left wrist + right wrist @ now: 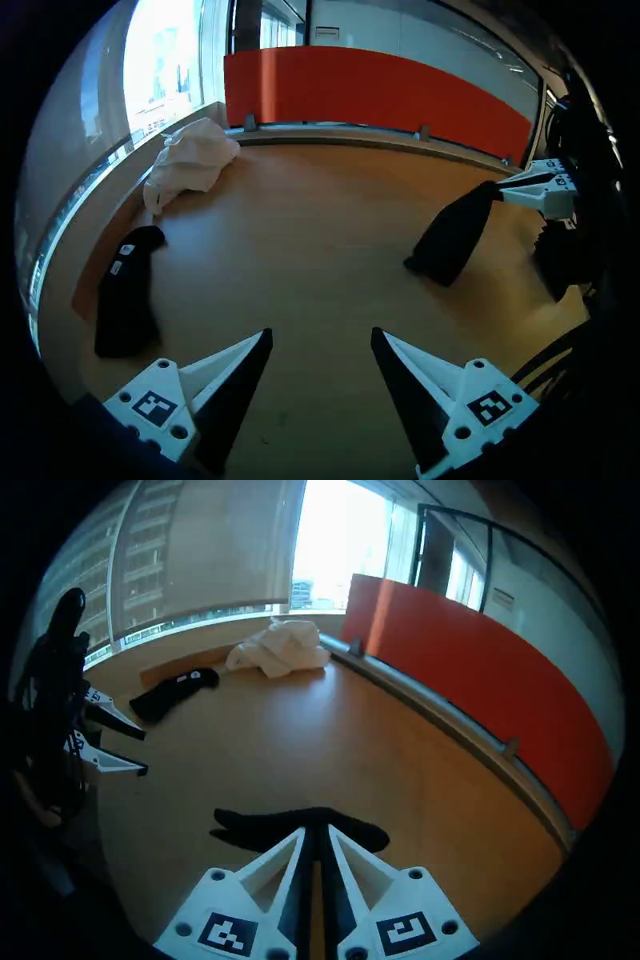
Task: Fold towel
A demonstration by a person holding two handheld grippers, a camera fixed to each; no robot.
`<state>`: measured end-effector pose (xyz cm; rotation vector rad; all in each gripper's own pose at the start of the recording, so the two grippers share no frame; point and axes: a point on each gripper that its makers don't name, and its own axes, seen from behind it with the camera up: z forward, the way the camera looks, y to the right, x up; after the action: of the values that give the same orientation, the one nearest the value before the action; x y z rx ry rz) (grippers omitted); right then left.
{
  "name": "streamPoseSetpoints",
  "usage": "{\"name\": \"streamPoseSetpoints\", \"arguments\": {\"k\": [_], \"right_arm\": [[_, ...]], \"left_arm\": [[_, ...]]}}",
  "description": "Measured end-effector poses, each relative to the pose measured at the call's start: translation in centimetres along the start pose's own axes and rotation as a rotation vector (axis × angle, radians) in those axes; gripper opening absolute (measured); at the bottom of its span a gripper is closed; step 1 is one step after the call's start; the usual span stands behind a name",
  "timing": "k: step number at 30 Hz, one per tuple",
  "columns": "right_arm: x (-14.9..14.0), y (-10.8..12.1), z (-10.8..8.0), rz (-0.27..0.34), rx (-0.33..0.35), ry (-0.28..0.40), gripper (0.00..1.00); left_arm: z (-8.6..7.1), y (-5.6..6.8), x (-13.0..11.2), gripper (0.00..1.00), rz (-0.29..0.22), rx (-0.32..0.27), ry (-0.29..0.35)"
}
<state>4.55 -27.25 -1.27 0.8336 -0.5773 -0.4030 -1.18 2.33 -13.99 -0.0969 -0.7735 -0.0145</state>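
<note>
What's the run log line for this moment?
left gripper: open above table | right gripper: shut on black towel, one end raised | white cloth: by window | fold: not started

The left gripper (320, 332) and right gripper (318, 830) have white wedge jaws, black-lined, bearing square markers (154, 406).

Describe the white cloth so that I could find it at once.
Start at the bright window and follow the wooden table to its far corner, beside the orange panel. The white cloth lies there in a crumpled heap. It is the only pale one: the long cloth along the window side and the lifted cloth in the right gripper are both black.
</note>
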Motion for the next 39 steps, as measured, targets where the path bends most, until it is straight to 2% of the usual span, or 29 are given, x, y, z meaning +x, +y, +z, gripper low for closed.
{"name": "streamPoseSetpoints", "arguments": {"k": [7, 24, 30, 39], "right_arm": [[1.8, 1.3, -1.2, 0.007, -0.025, 0.036, 0.05], [2.7, 4.9, -4.5, 0.039, -0.079, 0.066, 0.05], [2.4, 7.1, -6.5, 0.061, -0.108, 0.072, 0.05], [1.0, 11.8, -10.5, 0.102, -0.176, 0.072, 0.05]], "left_arm": [[-0.1, 0.4, 0.8, 0.91, 0.01, -0.007, 0.014], [0.6, 1.6, 2.4, 0.91, 0.033, -0.027, 0.03], [1.0, 2.2, 3.1, 0.91, 0.042, -0.036, 0.034], [1.5, 3.5, 3.6, 0.91, 0.062, -0.048, 0.033]]}}
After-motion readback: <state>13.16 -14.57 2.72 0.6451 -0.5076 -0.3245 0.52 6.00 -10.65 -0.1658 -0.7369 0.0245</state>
